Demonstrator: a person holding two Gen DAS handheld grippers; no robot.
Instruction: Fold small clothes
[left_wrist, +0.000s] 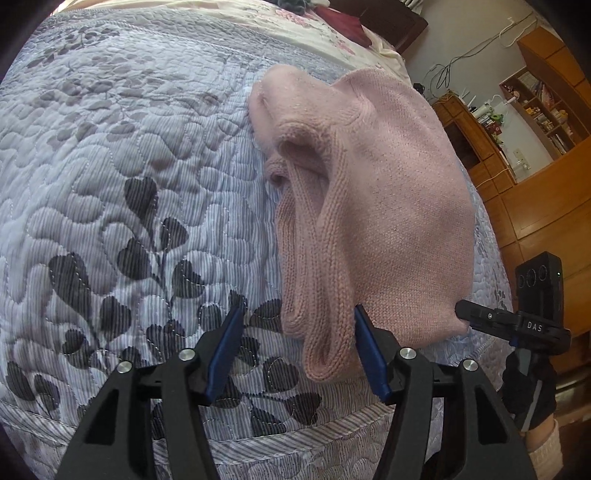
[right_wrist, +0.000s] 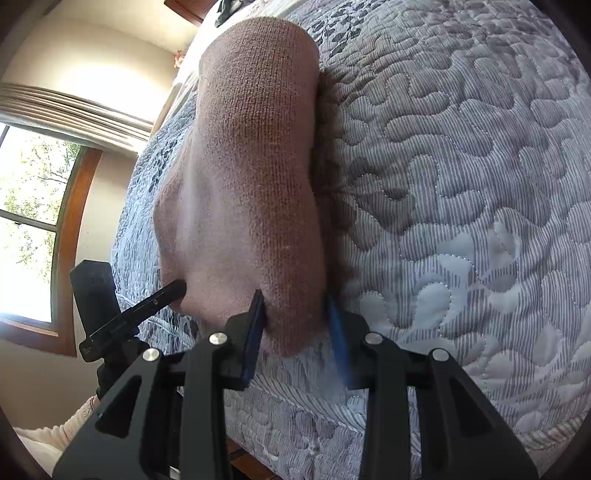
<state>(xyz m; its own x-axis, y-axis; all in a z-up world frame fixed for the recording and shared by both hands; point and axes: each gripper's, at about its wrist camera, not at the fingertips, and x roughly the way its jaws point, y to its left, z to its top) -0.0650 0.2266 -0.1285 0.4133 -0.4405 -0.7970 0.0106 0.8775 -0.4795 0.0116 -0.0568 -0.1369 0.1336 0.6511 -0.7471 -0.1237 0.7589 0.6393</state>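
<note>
Left wrist view: quilted bedspread (left_wrist: 129, 155), pale lilac w/ grey leaf print, covers the bed and fills most of frame. Wooden shelving (left_wrist: 535, 107) and cabinets along far wall at right, cables on wall above.

Pink knit garment (left_wrist: 388, 206) lies on bedspread nr the bed's front edge, bunched, w/ a ribbed sleeve or cuff (left_wrist: 325, 332) folded toward camera. In right wrist view same garment (right_wrist: 251, 177) runs away from camera up the bed; window (right_wrist: 33, 206) w/ wood frame at left.

Left gripper (left_wrist: 299, 332): jaws wide, blue pads either side of the ribbed fold, near pad touching knit on right side; not closed on it. Its tip also visible in right wrist view (right_wrist: 173, 290) against garment's lower left edge.

Right gripper (right_wrist: 295, 317): jaws partly apart, straddling garment's near corner; whether pads actually pinch cloth — cannot tell. Seen from left wrist view (left_wrist: 463, 310), tip meets garment's lower right corner. Gloved hand (left_wrist: 528, 387) holds it.
</note>
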